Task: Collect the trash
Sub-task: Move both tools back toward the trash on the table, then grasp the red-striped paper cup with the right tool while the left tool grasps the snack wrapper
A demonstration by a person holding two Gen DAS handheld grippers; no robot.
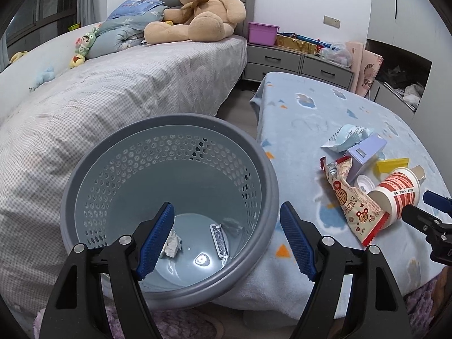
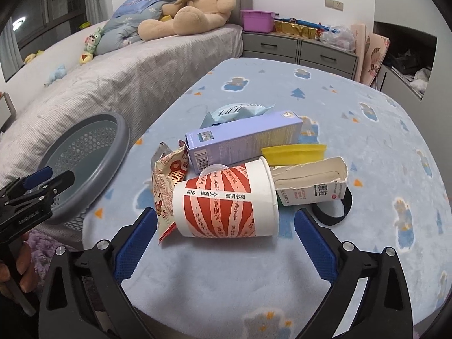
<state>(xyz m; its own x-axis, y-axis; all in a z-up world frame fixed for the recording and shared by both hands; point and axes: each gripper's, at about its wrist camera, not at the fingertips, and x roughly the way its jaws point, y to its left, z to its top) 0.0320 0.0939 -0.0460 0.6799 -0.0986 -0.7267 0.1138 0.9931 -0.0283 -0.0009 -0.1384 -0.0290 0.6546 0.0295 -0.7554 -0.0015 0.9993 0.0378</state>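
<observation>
A grey perforated bin (image 1: 169, 121) stands between bed and table, with crumpled paper (image 1: 172, 244) and a wrapper (image 1: 219, 240) at its bottom. My left gripper (image 1: 226, 237) is open over its near rim, nothing pressed between the pads. On the blue blanket-covered table (image 2: 353, 107) lies a trash pile: a red-and-white paper cup (image 2: 226, 200) on its side, a snack wrapper (image 2: 166, 180), a purple box (image 2: 243, 141), a yellow lid (image 2: 293, 152), a torn carton (image 2: 310, 180) and a blue packet (image 2: 237, 111). My right gripper (image 2: 226, 237) is open, its fingertips flanking the cup's near side without touching.
A bed (image 1: 113, 84) with a teddy bear (image 1: 197, 11) and small toys runs along the left, close to the bin. Grey drawers (image 2: 310, 50) with a purple tub stand at the back. A black band (image 2: 339, 212) lies by the carton. A hand (image 2: 19, 268) holds the left gripper's handle.
</observation>
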